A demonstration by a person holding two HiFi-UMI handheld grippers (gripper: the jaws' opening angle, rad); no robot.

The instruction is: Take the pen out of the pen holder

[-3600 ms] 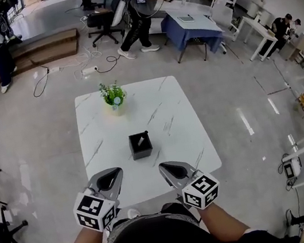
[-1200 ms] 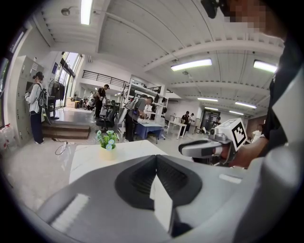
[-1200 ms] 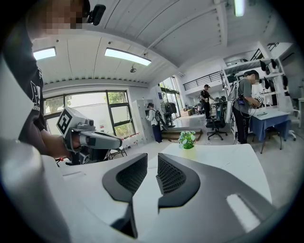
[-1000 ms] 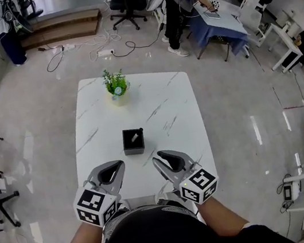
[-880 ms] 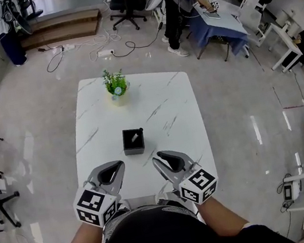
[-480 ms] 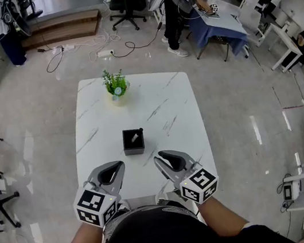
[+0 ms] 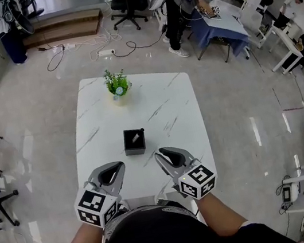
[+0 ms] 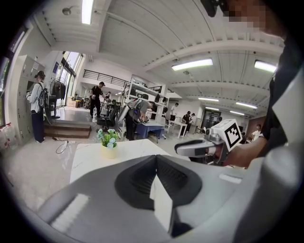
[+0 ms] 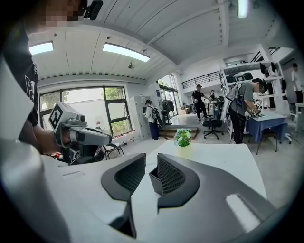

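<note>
Nothing's started yet: the pen (image 7: 138, 136) sits in the black pen holder (image 7: 134, 144) mid-frame on the tabletop (image 7: 166, 104), while the left hand-held gripper (image 7: 113, 166) is closed and empty and the right hand-held gripper (image 7: 162, 153) is slightly parted and empty, both lower down.

Bright, even indoor light thrown by ceiling strip lamps (image 8: 192, 64), daylight admitted through far windows (image 9: 116, 111), pale glare streaked across the glossy floor (image 7: 254, 123), shadows rendered soft, straight lines bowed by fisheye distortion, corners blacked out, left gripper (image 8: 156, 157) softened near the lens.
</note>
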